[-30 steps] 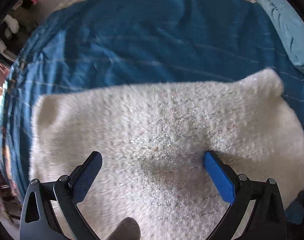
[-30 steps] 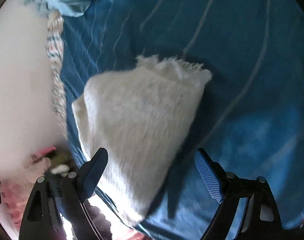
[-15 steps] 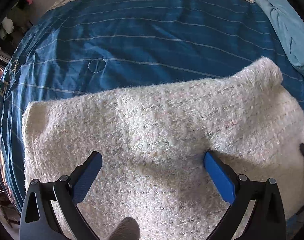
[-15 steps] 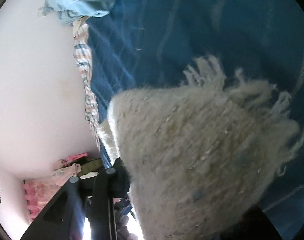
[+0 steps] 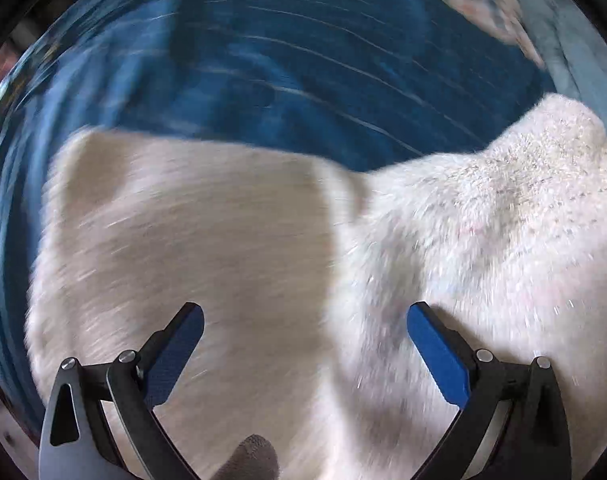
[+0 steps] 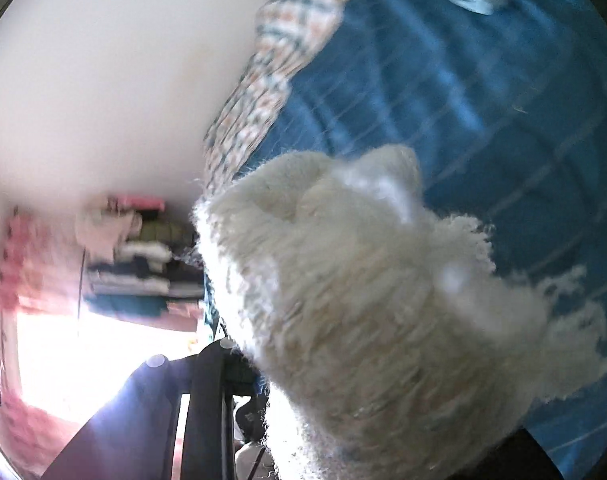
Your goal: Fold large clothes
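A fluffy cream-white knitted garment (image 5: 231, 256) lies folded on a blue striped bedspread (image 5: 295, 80). My left gripper (image 5: 303, 336) is open, its blue pads (image 5: 435, 348) spread just above the garment's near part. In the right wrist view the garment (image 6: 367, 300) bulges close in front of the camera, its fringed end (image 6: 559, 320) hanging at the right. My right gripper (image 6: 343, 420) is shut on the garment; its fingers are mostly hidden by the fabric. In the left wrist view the garment's right end (image 5: 543, 184) is raised.
A light blue quilt (image 5: 575, 44) lies along the far right of the bed, with a checked sheet (image 6: 279, 60) at the bed's edge against a white wall (image 6: 103, 80). Shelves with stacked clothes (image 6: 135, 264) stand beyond the bed.
My right gripper went from open above the garment to shut on its end and has lifted it. The left gripper stays open; the garment's right end has risen.
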{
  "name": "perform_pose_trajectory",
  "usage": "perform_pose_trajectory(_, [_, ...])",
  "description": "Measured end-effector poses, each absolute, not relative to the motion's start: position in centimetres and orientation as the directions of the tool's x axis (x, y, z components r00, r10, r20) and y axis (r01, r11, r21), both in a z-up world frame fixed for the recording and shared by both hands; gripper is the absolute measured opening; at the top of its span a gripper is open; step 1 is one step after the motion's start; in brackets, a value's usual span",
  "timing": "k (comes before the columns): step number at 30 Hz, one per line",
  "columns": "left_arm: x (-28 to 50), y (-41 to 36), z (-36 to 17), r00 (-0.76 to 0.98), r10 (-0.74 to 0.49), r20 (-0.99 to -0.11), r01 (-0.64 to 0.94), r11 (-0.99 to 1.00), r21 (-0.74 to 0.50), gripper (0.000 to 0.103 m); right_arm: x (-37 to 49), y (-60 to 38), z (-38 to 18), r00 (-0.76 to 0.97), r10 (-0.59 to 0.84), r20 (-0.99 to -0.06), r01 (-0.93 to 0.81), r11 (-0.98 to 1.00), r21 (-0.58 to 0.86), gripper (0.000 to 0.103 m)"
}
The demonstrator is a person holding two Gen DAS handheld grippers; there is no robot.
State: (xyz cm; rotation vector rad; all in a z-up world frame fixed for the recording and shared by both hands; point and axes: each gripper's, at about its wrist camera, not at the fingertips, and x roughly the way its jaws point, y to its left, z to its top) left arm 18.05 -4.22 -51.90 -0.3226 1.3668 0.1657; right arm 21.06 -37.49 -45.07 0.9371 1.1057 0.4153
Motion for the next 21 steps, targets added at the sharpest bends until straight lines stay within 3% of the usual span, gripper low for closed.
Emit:
perform_pose_trajectory(4, [11.5,3.3,-47.7,0.228,-0.019,-0.974,-0.476,0.87,-0.128,0.103,21.5,-29.4,-41.8,0.331,0.72,-0.609,-0.012,0.649,0.761,0.029])
perform_pose_trajectory(8, [2.7,10.1,-45.9,0.18,0.069,-0.981,-0.646,0.76,-0.066,0.103,20.2,-18.9,-41.9,0.201,0.722,-0.662,-0.185,0.691,0.698,0.028])
perform_pose_trajectory(16, [-10.8,16.0,-46.7,0.032,0.161,-0.986,-0.861,0.506,0.055,0.103,13.2,0.8,-53.0,-0.091,0.516,-0.851,-0.414,0.758,0.504,0.03])
perform_pose_trajectory(20, [-12.2,16.6,-46.9,0.034,0.14,-0.99,-0.889,0.457,0.034,0.103,13.1,2.6,-54.4,-0.205,0.491,-0.847,-0.421,0.737,0.529,0.044])
perform_pose_trajectory(21, [-12.2,16.5,-46.5,0.068,0.122,-0.99,-0.893,0.449,-0.006,0.103,13.8,2.5,-53.7,-0.245,0.524,-0.816,-0.411,0.706,0.577,0.062])
